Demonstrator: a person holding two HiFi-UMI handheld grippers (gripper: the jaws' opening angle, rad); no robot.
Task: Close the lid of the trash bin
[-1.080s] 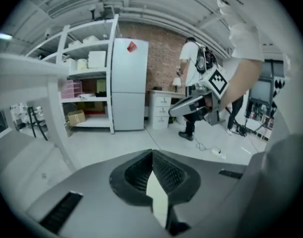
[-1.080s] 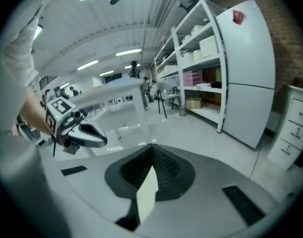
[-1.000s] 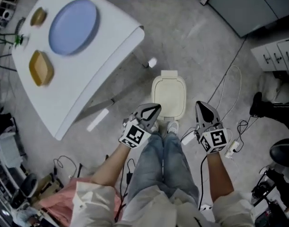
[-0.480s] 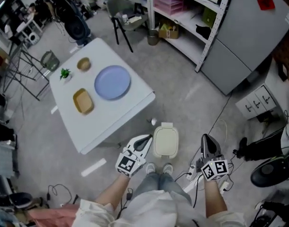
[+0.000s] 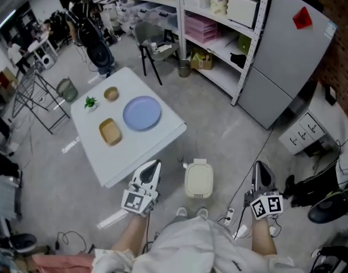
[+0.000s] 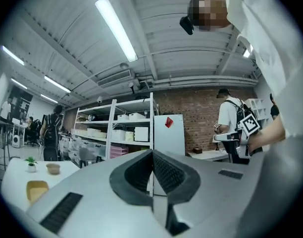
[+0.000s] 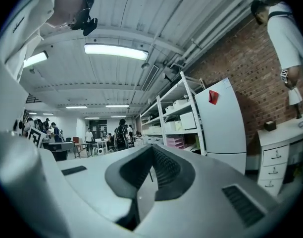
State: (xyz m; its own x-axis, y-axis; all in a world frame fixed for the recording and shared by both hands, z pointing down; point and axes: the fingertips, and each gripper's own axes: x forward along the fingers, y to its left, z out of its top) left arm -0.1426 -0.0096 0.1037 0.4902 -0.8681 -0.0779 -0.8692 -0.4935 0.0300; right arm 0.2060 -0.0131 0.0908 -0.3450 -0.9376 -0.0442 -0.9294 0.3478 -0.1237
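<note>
A small cream trash bin (image 5: 198, 180) stands on the grey floor in front of my feet, its lid lying flat and closed. In the head view my left gripper (image 5: 155, 164) is held to the left of the bin and my right gripper (image 5: 261, 166) well to its right. Both are raised clear of the bin, point level, and are shut on nothing. In the left gripper view the gripper (image 6: 152, 151) faces shelving and a grey cabinet. The right gripper (image 7: 152, 148) also looks across the room, with its jaws together.
A white table (image 5: 162, 134) stands at the left of the bin with a blue plate (image 5: 142, 113), a yellow dish (image 5: 110, 132), a bowl and a small plant. Metal shelving (image 5: 212, 21) and a grey cabinet (image 5: 282, 61) are behind. Cables (image 5: 236, 218) lie by my right foot.
The view has risen and pulled far back from the bin, which now looks small. Both grippers have lifted away from the bin and spread wider apart, still shut.
</note>
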